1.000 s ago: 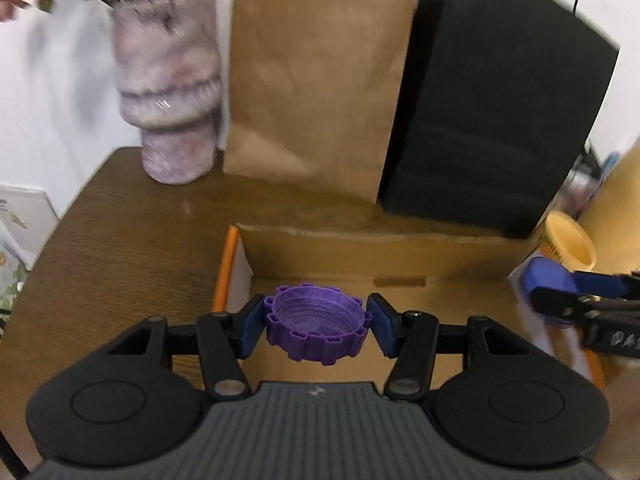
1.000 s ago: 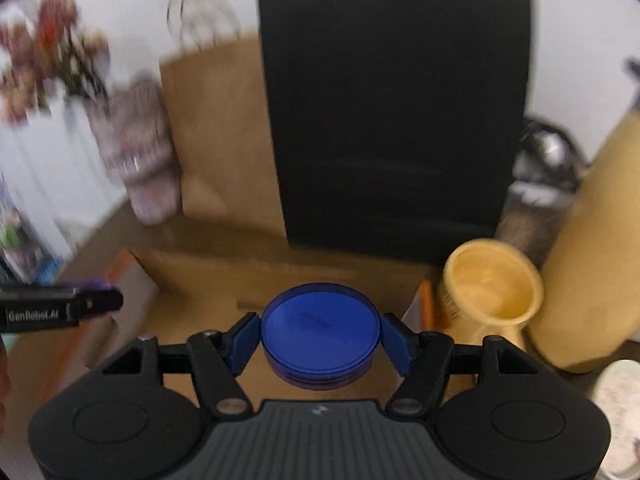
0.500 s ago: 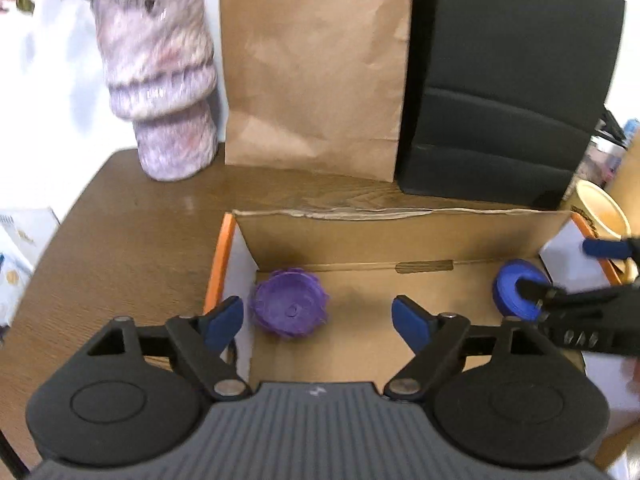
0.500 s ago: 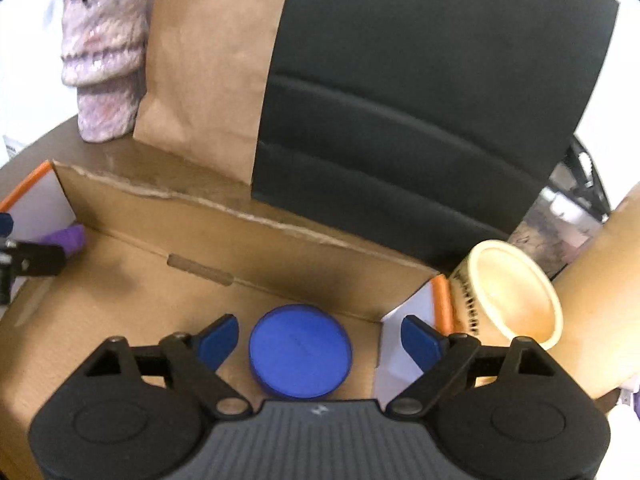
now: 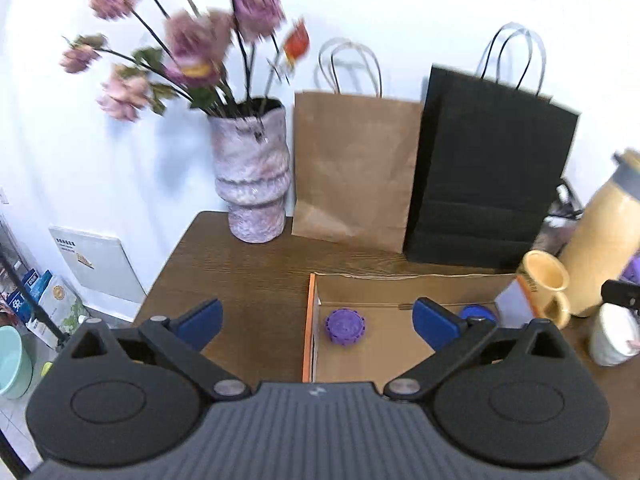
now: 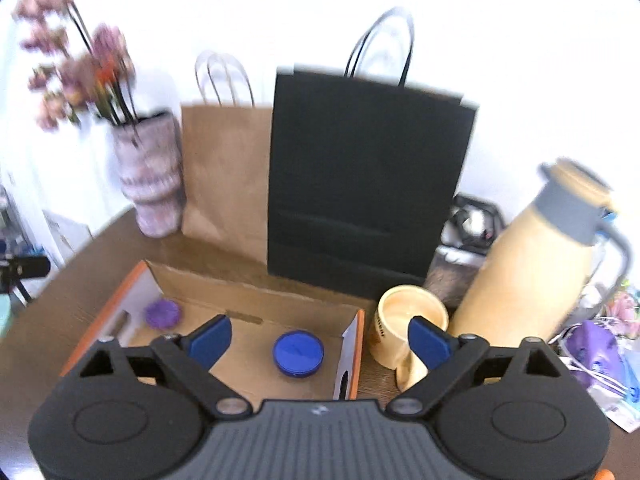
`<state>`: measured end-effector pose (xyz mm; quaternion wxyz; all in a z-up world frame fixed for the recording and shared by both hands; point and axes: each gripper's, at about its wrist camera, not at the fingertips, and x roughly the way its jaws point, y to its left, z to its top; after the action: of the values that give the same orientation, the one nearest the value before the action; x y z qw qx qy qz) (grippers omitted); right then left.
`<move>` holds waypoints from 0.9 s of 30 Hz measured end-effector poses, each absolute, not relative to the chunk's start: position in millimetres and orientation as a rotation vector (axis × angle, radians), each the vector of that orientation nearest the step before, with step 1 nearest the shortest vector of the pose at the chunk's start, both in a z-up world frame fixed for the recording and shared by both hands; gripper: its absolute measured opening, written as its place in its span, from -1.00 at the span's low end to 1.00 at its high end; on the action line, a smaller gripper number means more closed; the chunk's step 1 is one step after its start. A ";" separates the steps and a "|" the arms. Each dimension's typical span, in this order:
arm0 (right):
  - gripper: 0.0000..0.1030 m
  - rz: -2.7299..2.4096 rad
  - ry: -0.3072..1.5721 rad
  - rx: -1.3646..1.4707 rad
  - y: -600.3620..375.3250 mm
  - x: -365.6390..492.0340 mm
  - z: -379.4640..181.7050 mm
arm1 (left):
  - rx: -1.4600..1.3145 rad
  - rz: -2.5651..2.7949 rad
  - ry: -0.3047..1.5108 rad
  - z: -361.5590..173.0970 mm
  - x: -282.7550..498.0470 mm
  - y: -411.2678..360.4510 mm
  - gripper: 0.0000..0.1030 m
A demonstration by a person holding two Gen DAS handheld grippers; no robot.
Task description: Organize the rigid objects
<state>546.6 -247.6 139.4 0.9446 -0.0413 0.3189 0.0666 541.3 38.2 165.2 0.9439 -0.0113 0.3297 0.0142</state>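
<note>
Purple gear-edged cap (image 5: 345, 326) and blue round lid (image 6: 298, 354) have both left my tongs since a second ago and lie well apart on the cardboard box (image 5: 400, 280) floor. My left tongs (image 5: 318, 322) and right tongs (image 6: 320, 340) have pulled back above the tabletop (image 5: 240, 280), jaws wide and empty.

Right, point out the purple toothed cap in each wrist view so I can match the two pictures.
Left wrist view: the purple toothed cap lies on the cardboard box floor near its left wall, centre frame.
Right wrist view: the cap sits in the box's far left corner, left of centre, blurred.
Shared landmark: the black paper bag stands behind the box in both.
</note>
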 end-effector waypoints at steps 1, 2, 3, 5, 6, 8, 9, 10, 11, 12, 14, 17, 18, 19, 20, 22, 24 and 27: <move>0.91 0.139 0.636 -0.084 -249.0 534.9 147.4 | -0.029 0.026 0.657 173.6 527.3 39.6 1.00; 0.96 0.138 0.621 -0.086 -249.8 522.6 153.8 | -0.027 0.024 0.647 177.4 518.5 40.4 1.00; 0.97 0.139 0.610 -0.089 -250.2 512.2 157.7 | -0.021 0.023 0.643 181.7 508.1 40.2 1.00; 0.97 0.149 0.597 -0.095 -250.7 493.2 162.8 | -0.011 0.018 0.639 187.5 489.2 38.6 1.00; 0.97 0.150 0.594 -0.097 -251.4 483.6 165.3 | -0.005 0.017 0.634 189.2 479.3 38.1 1.00; 0.97 0.154 0.574 -0.096 -251.7 465.8 167.2 | -0.007 0.018 0.619 189.8 460.0 37.3 1.00; 0.97 0.160 0.557 -0.095 -251.3 454.8 167.9 | -0.015 0.016 0.607 188.7 450.4 37.6 1.00; 0.97 0.169 0.539 -0.098 -250.7 444.4 167.7 | -0.026 0.012 0.591 187.8 438.0 38.7 1.00; 0.97 0.184 0.518 -0.100 -248.9 431.5 167.5 | -0.033 0.008 0.579 186.1 425.1 40.0 1.00; 0.97 0.211 0.496 -0.102 -247.8 418.3 165.7 | -0.045 0.006 0.566 183.7 412.6 41.6 1.00; 0.97 0.245 0.477 -0.112 -245.5 394.0 161.4 | -0.077 -0.014 0.545 177.3 388.0 45.2 1.00; 0.97 0.270 0.428 -0.107 -242.7 355.7 153.6 | -0.104 -0.032 0.509 164.6 347.7 51.6 1.00; 0.97 0.279 0.407 -0.099 -242.1 342.6 150.4 | -0.102 -0.040 0.492 160.0 333.1 53.0 1.00; 0.97 0.289 0.385 -0.094 -241.1 327.1 146.5 | -0.098 -0.051 0.468 154.8 317.2 54.2 1.00; 0.99 0.304 0.365 -0.087 -240.3 313.3 142.6 | -0.091 -0.058 0.442 149.1 300.4 55.3 1.00; 0.99 0.331 0.328 -0.071 -237.9 287.1 134.3 | -0.081 -0.059 0.388 137.4 266.7 57.9 1.00; 1.00 0.356 0.289 -0.059 -235.5 263.4 124.0 | -0.080 -0.051 0.339 125.1 236.3 59.7 1.00; 1.00 0.371 0.258 -0.020 -234.7 229.9 103.3 | -0.047 -0.021 0.267 101.9 192.8 56.8 1.00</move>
<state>229.9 -234.7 103.3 0.9745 -0.0097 0.1280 0.1840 192.8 56.8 101.9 0.9908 -0.0233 0.1332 -0.0105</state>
